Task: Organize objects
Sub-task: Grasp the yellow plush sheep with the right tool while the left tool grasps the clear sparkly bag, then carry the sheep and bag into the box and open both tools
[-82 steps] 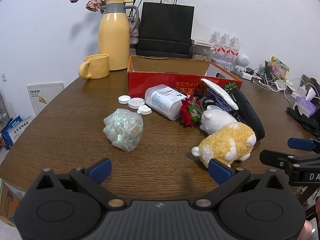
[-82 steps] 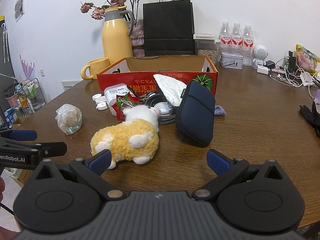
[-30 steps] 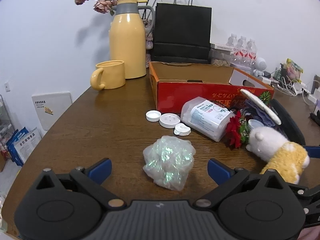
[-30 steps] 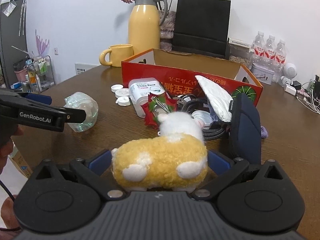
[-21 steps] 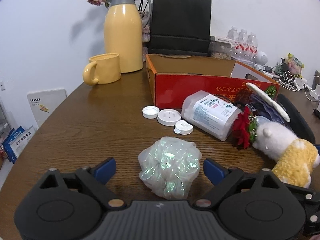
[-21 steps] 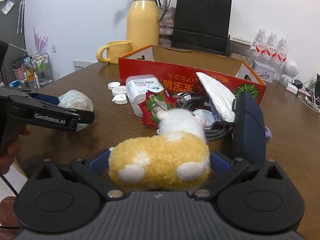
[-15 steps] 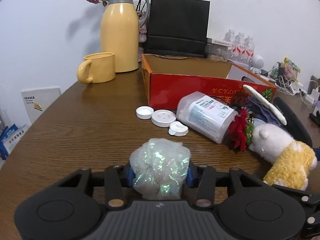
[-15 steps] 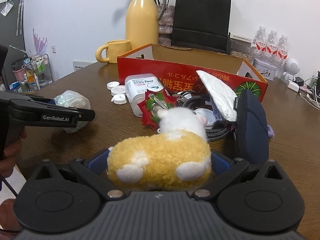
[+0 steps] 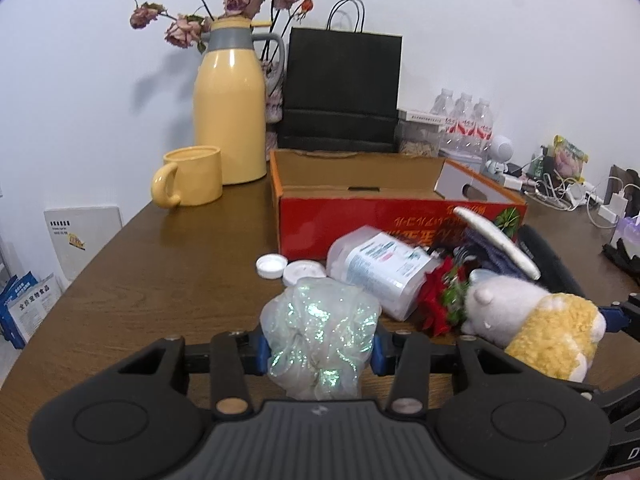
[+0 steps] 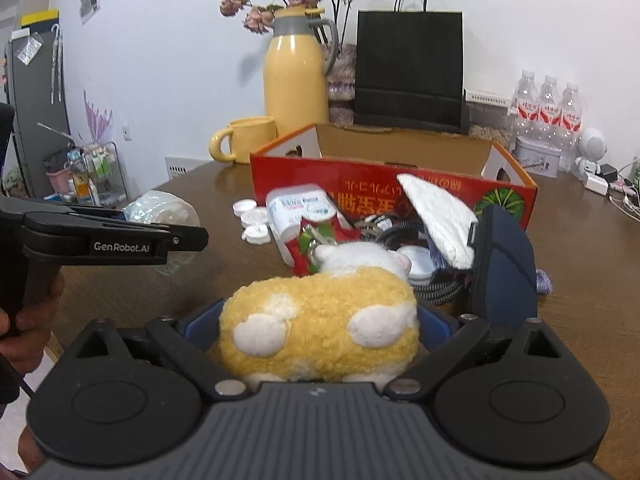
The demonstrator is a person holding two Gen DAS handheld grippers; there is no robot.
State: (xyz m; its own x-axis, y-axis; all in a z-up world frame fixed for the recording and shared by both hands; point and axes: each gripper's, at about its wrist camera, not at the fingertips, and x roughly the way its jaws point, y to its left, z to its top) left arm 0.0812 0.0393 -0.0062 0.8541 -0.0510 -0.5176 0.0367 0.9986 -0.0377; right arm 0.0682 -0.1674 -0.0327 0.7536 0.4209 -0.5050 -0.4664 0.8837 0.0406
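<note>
Left claw (image 9: 320,350) over brown wooden table (image 9: 160,280), white wall (image 9: 100,60) behind

Even, soft indoor light from above my view; the jug (image 9: 230,108) throws a faint shadow left onto the wall (image 9: 100,80). Fisheye bends the table (image 9: 160,280) edge, corners go black. Slight softness throughout, mild sheen on tabletop.

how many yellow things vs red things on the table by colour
yellow: 3 – jug, mug, plush toy
red: 2 – box, flower decoration
total: 5
</note>
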